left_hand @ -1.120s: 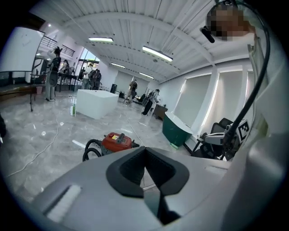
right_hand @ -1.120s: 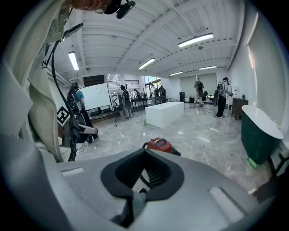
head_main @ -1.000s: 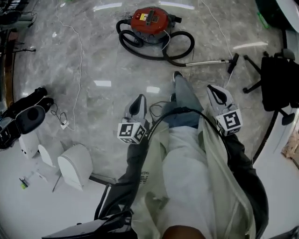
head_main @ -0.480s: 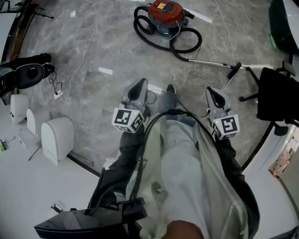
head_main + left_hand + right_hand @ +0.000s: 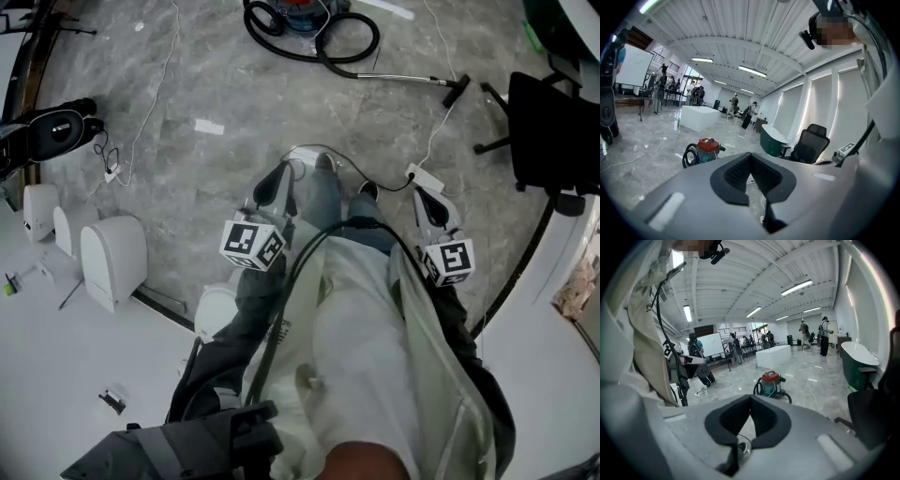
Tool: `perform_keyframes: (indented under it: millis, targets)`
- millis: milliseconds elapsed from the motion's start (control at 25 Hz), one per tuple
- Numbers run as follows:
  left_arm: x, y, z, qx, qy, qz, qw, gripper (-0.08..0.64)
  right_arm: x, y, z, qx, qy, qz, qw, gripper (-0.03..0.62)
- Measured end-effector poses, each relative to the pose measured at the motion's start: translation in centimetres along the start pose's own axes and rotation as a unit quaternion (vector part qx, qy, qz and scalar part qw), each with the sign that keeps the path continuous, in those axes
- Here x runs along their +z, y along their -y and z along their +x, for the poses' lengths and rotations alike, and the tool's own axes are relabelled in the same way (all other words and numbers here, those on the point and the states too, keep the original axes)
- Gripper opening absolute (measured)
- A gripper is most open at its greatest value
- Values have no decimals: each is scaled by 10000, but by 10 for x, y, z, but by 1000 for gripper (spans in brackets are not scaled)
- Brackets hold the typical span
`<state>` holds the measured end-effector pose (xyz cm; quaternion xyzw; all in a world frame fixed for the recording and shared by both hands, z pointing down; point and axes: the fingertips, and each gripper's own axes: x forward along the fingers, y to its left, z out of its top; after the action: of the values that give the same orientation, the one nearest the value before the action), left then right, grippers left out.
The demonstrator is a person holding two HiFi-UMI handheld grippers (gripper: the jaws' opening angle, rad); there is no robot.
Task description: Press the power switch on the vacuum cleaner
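The red vacuum cleaner point(image 5: 302, 6) stands on the marble floor at the top edge of the head view, mostly cut off, with its black hose point(image 5: 323, 42) looped in front and its metal wand point(image 5: 403, 78) lying to the right. It shows whole in the left gripper view point(image 5: 707, 149) and the right gripper view point(image 5: 771, 382), a few steps away. My left gripper point(image 5: 281, 176) and right gripper point(image 5: 418, 186) are held at waist height on either side of the person's legs, both pointing at the vacuum. Each one's jaws point(image 5: 750, 156) point(image 5: 751, 397) meet at the tips with nothing between.
A black office chair point(image 5: 548, 122) stands at the right. White housings point(image 5: 112, 258) and a black machine point(image 5: 56, 127) lie at the left. Cables point(image 5: 159, 84) trail over the floor. A green tub point(image 5: 773, 138), a white block point(image 5: 773, 356) and several people are further off.
The person has stepped forward; the vacuum has slid up to the top edge of the head view. Both grippers keep the same pose beside the legs.
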<state>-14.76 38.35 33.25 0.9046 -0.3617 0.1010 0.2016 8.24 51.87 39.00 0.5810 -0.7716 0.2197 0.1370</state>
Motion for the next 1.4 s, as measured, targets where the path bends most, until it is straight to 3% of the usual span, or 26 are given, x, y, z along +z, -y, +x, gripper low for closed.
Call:
perform_keyframes:
  millis: [360,600,840,1400]
  targets:
    - [21,3,-30,53,369,291,9989,5,37,-6,-6,-431,530,-275,9973,2]
    - [17,-18,-77,103,550,294,9980,5,57,-66,25,-302,668,-520,9960,2]
    - [11,-53,-97,24,627,208,9978,5,89,-134,47,-188,936,-1185,9884,2]
    - [17,-73,-89,-405,529,277,9974,5,78,-163,47,-495,830,-929,9910,2]
